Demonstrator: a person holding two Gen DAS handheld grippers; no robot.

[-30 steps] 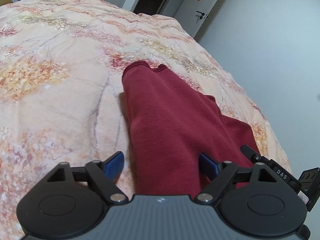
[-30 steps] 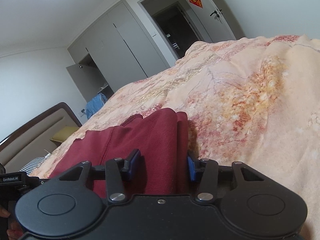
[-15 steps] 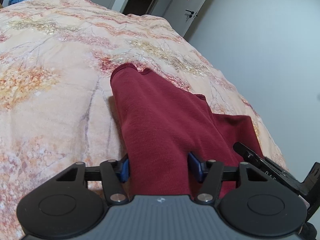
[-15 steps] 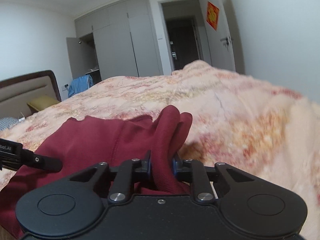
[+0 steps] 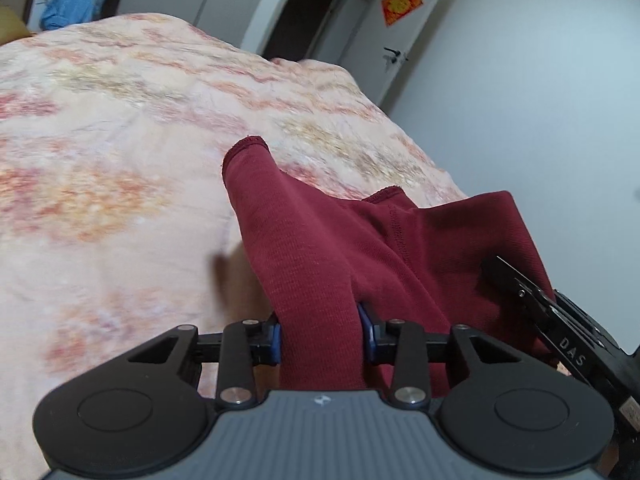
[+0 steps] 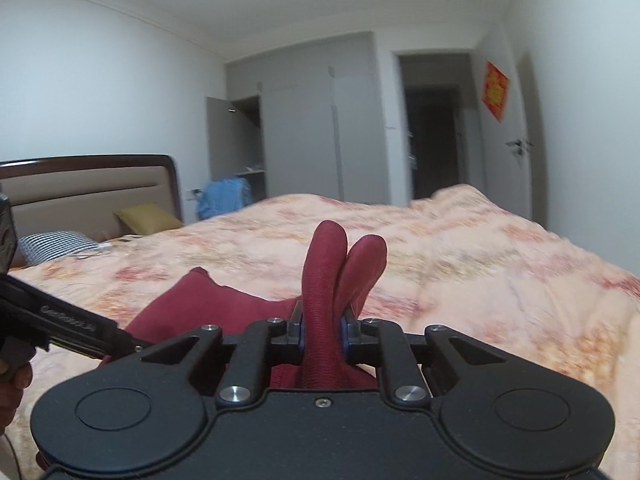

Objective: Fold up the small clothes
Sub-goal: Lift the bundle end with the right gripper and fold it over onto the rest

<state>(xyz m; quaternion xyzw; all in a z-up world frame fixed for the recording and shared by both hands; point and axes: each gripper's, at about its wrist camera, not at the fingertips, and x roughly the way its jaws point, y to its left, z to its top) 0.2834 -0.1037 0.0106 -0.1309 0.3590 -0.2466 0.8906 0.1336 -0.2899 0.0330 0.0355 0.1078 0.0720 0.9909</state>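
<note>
A small dark red knit garment (image 5: 320, 240) is lifted off the bed's peach flowered blanket (image 5: 100, 160). My left gripper (image 5: 320, 338) is shut on a bunched part of its near edge. My right gripper (image 6: 322, 334) is shut on another bunched fold of the garment (image 6: 324, 280), which sticks up between the blue pads. The rest of the cloth (image 6: 200, 308) hangs between the two grippers. The right gripper's body shows at the lower right of the left wrist view (image 5: 560, 320).
The blanket (image 6: 480, 280) covers the whole bed. A headboard (image 6: 80, 184), a striped pillow (image 6: 52, 244) and a yellow pillow (image 6: 148, 216) lie at the far left. A blue cloth (image 6: 224, 198) sits by the open grey wardrobe (image 6: 300, 120). A dark doorway (image 6: 436, 140) is behind.
Both grippers closed on the red garment and raised it off the blanket. The right one tilted up, so the room's far wall now shows.
</note>
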